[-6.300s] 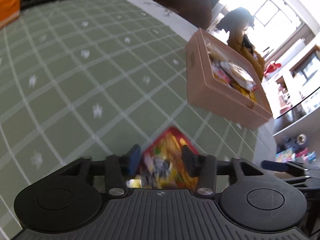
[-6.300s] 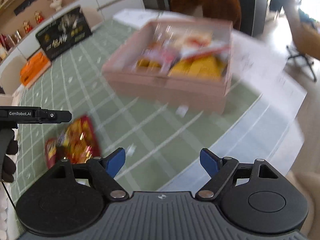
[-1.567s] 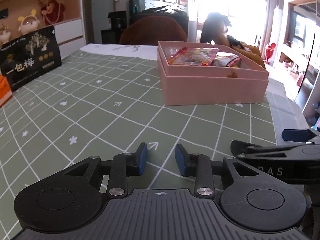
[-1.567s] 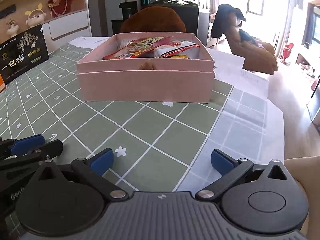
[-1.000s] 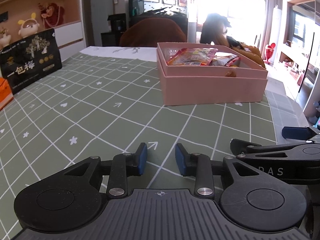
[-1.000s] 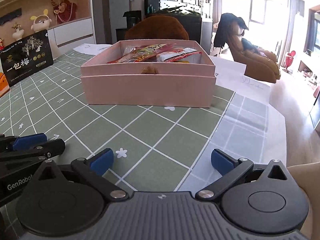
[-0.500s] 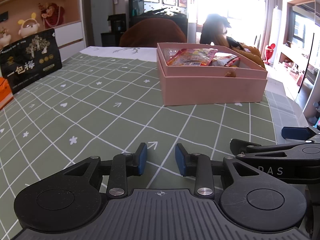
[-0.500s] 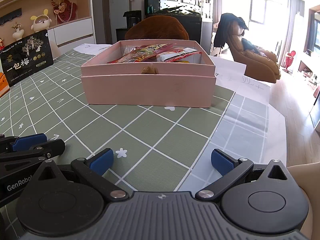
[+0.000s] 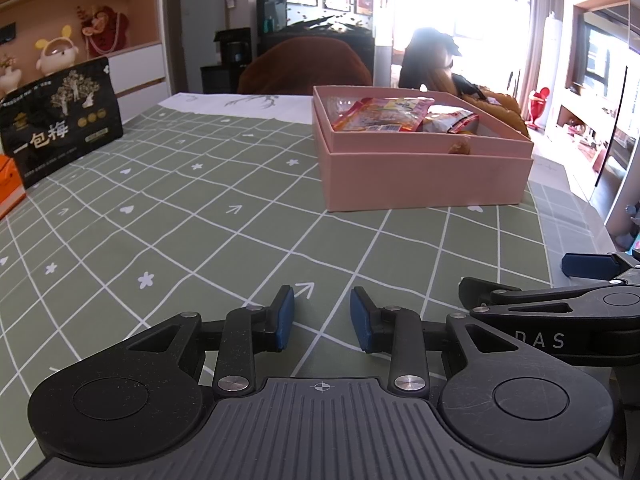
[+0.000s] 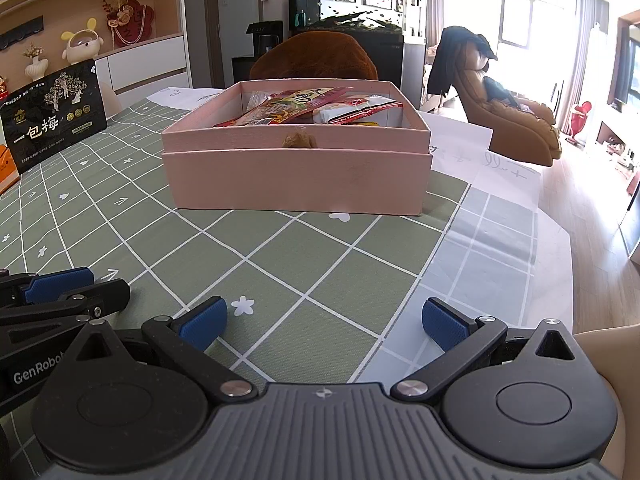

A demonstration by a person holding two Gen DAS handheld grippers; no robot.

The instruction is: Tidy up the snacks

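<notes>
A pink open box (image 9: pixel 424 178) stands on the green checked tablecloth (image 9: pixel 160 220), holding several snack packets (image 9: pixel 384 114). It also shows in the right wrist view (image 10: pixel 296 180), with red and white packets (image 10: pixel 304 110) inside. My left gripper (image 9: pixel 322 318) hovers low over the cloth, well short of the box, jaws a narrow gap apart and empty. My right gripper (image 10: pixel 324 322) is open wide and empty, beside the left one, facing the box.
A black gift box (image 9: pixel 60 132) with gold print stands at the far left, an orange box (image 9: pixel 8 184) beside it. A brown chair back (image 10: pixel 316 60) is behind the table. The table edge and floor (image 10: pixel 580 220) lie to the right.
The red snack packet once in my left gripper is gone from the cloth; both grippers are empty and have hardly moved over the last second.
</notes>
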